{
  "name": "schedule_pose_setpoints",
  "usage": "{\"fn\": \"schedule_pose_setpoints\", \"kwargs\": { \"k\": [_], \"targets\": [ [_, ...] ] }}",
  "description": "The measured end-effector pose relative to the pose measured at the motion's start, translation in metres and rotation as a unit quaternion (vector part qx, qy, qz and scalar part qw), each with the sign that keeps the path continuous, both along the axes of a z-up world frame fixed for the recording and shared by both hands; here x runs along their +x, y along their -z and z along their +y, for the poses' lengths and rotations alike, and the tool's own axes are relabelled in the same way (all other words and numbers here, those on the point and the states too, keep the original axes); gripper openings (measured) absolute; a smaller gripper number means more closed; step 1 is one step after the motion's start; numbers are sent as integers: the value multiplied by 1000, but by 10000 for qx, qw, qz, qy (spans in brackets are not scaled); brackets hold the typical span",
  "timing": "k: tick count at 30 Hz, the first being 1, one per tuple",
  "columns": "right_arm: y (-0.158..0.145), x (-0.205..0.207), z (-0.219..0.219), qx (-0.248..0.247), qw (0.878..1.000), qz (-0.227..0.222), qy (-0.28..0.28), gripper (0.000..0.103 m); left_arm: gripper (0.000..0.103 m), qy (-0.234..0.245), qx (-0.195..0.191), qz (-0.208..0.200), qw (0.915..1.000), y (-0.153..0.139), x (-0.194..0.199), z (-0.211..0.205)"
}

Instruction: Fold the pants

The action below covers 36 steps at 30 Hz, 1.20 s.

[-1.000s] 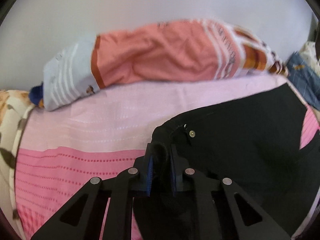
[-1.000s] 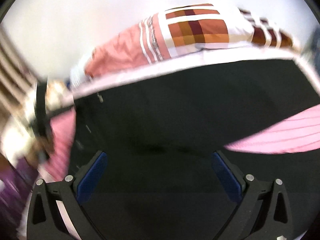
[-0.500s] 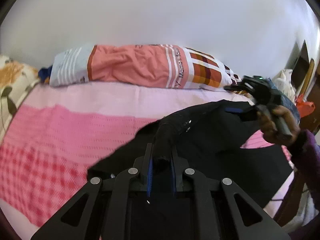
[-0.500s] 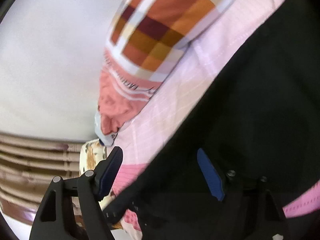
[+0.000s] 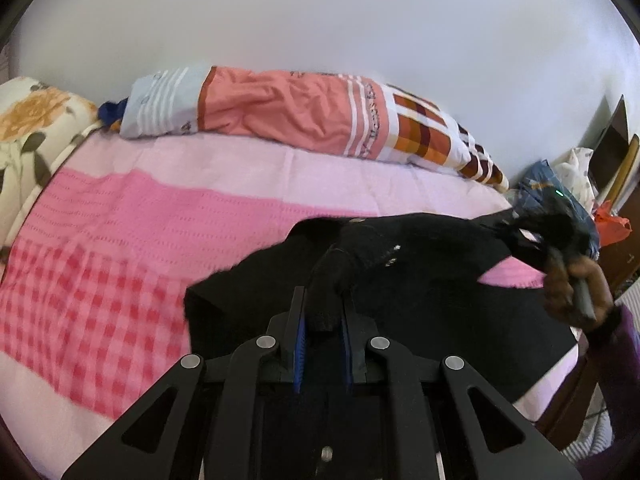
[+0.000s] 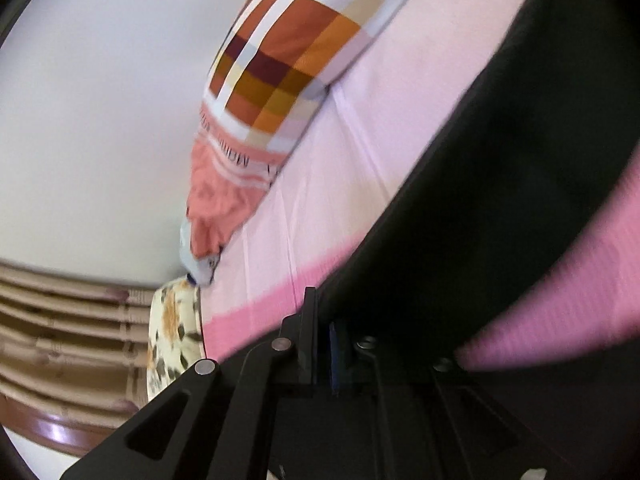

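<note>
Right tongs (image 6: 322, 344) have just snapped closed on black fabric pants (image 5: 420, 280); left tongs (image 5: 322, 344) grip the waistband. Both ends held, ready to fold across the pink bed (image 5: 160, 220).

Both wrist views close, angled down over bed (image 5: 168, 216); right view rolled; shared pillow (image 5: 288, 116).

The pants (image 5: 420, 300) are black, of a plain dark cloth, with small metal studs near the waist. They lie on the pink bed cover (image 5: 132, 248), toward its right edge and near its front edge. One bunched fold of the waist part is raised from the cover; the rest is spread flat, with one corner reaching toward the middle.
</note>
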State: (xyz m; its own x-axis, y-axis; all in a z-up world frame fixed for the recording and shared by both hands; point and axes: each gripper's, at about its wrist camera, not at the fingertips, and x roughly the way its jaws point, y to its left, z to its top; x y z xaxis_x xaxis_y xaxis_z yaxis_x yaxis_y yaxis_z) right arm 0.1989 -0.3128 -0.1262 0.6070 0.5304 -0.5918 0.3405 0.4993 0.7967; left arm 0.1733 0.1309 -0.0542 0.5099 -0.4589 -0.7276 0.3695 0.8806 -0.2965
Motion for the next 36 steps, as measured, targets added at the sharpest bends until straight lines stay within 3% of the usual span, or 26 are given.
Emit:
{"fn": "schedule_pose_setpoints", "kwargs": {
  "k": [5,11,18,24,25,27,32,36],
  "targets": [
    [12,-88,14,244,9996,130,59,6,15,9,256,118,9996,5,-37,6],
    [45,-154,33,428,9974,539,203,6,15,-85,499,440,9977,27,-78,14],
    [80,-178,44,609,9944,832,215,6,17,-121,909,641,9937,60,-106,20],
    [84,-178,42,710,9955,612,101,8,33,-151,1728,351,9842,51,-126,16],
    [86,-184,39,852,9951,477,140,8,35,-126,1700,315,9849,45,-131,17],
    [88,-188,31,1246,9917,154,274,10,50,-94,1467,222,9889,27,-138,16],
    [83,-199,-1,1051,9914,-438,649,23,75,194,871,-254,9957,-11,-133,-26],
    [78,-208,-43,938,9852,-791,1198,38,75,929,408,-403,9940,-16,-127,-98]
  ]
}}
